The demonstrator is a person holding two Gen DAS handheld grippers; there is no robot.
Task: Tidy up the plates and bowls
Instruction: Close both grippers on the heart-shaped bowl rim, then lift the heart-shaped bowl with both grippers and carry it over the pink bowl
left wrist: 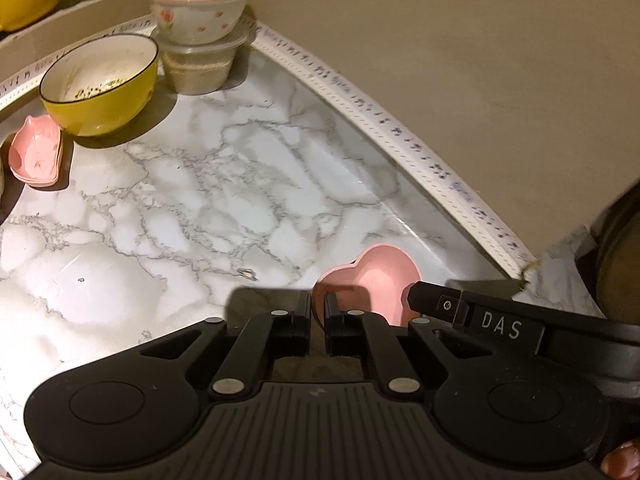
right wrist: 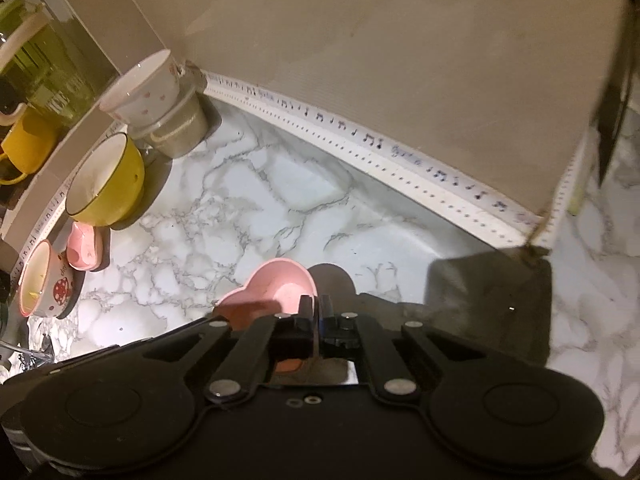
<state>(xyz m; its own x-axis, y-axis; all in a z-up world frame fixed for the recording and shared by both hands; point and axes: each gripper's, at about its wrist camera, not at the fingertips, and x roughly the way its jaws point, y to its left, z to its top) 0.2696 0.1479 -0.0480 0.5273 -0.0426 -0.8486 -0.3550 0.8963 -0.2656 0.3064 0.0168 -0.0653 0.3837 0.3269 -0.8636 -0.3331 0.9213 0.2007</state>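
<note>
A pink heart-shaped dish hangs just above the marble counter. My left gripper is shut on its near left rim. In the left wrist view my right gripper comes in from the right and pinches the dish's right rim. In the right wrist view the same heart dish sits left of my right gripper, whose fingers are shut on its right edge. At the back left stand a yellow bowl and a floral white bowl, with stacked pink dishes beside them.
The floral bowl rests on a lidded plastic container. A mushroom-print bowl stands at the left edge. A yellow mug and a green pitcher are on the ledge behind. A beige wall with a trim strip bounds the counter.
</note>
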